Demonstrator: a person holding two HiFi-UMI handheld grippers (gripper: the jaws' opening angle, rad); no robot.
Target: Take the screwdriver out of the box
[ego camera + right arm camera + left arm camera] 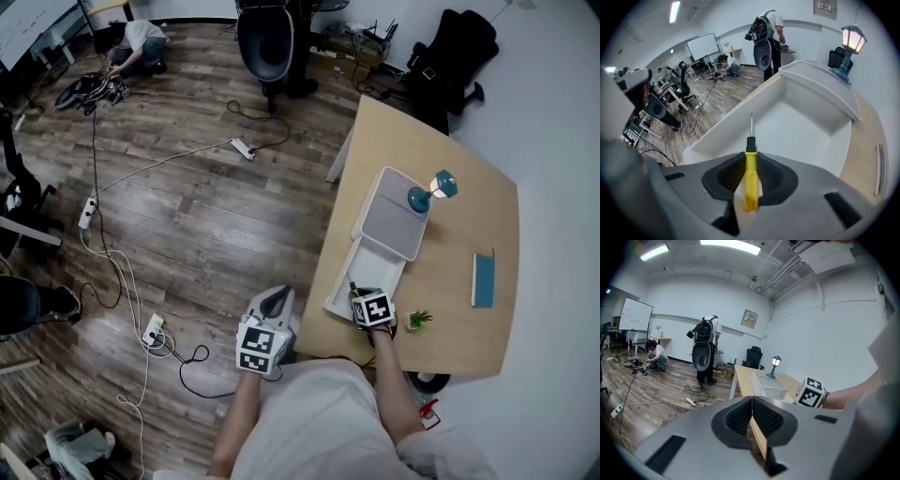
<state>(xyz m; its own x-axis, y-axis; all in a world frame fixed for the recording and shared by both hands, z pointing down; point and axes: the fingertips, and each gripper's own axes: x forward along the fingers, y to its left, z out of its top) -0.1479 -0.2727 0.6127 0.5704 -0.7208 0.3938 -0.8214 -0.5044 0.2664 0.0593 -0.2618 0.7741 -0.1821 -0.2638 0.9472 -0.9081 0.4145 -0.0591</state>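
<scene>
Handling of the screwdriver (750, 140): we judged it light and stiff, its yellow plastic handle smooth enough to slip, so the thick handle was the place to take hold.
Right claw (751, 180): it pinched that handle, with the metal shaft pointing down into the box.
Screwdriver's place: it was inside the open white box (811, 140), at the near end; we could not tell whether its tip touched the bottom.
Left claw (752, 418): it was pressed together on nothing and hung beside the surface's edge, over the floor.
Surface (450, 319): it was pale wood and carried the box, a teal lamp (427, 193), a small plant (419, 320) and a flat blue thing (483, 279).
Room: the floor (197, 225) was wooden and strewn with cables (122, 281); a person (139, 45) crouched well away.
</scene>
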